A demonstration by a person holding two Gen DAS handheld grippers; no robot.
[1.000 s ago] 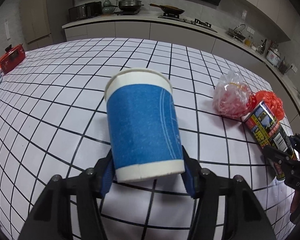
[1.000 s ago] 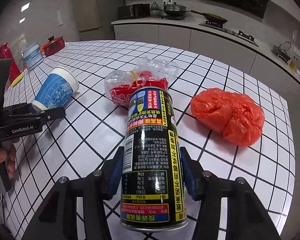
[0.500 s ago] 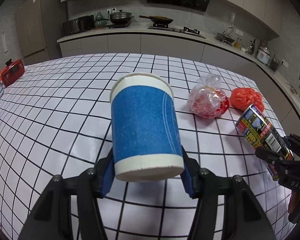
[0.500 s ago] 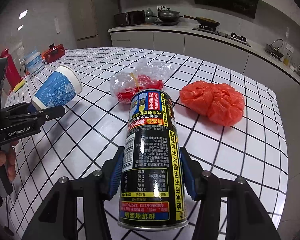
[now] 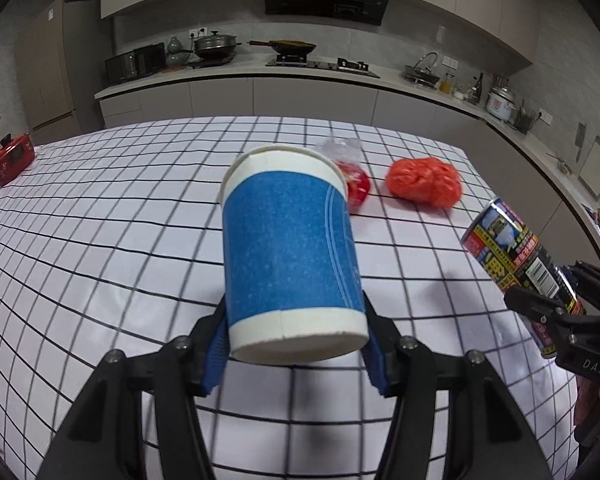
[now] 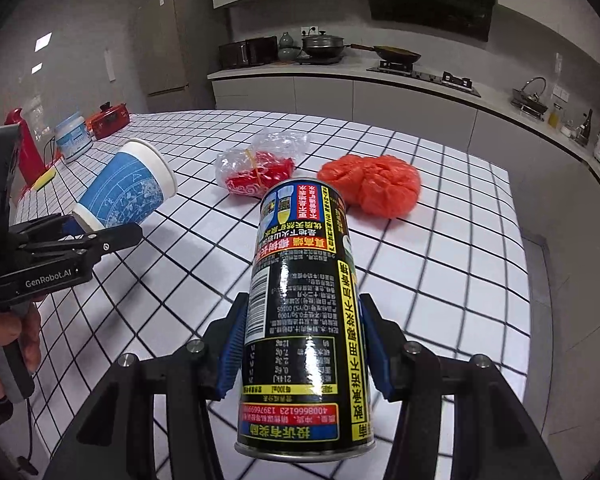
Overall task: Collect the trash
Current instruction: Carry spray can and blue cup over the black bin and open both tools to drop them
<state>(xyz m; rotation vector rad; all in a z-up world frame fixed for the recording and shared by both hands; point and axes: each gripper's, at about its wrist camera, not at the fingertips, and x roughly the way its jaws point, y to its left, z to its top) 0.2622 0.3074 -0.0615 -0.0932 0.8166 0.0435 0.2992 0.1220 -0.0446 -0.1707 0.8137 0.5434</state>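
Observation:
My left gripper (image 5: 294, 354) is shut on a blue and white paper cup (image 5: 290, 252) and holds it above the checked table (image 5: 100, 240). The cup also shows in the right wrist view (image 6: 126, 190). My right gripper (image 6: 302, 354) is shut on a black drink can (image 6: 304, 320) and holds it in the air; the can also shows at the right of the left wrist view (image 5: 516, 260). On the table lie a clear bag with red contents (image 6: 258, 170) and a crumpled orange plastic bag (image 6: 374, 190).
A red appliance (image 5: 10, 156) and a white tub (image 6: 74, 140) stand at the table's left end. The table's right edge (image 6: 516, 240) drops to the floor. A kitchen counter with a stove and pots (image 5: 292, 64) runs behind.
Both grippers have risen and pulled back from the table with the cup and the can held. The two bags now look farther away.

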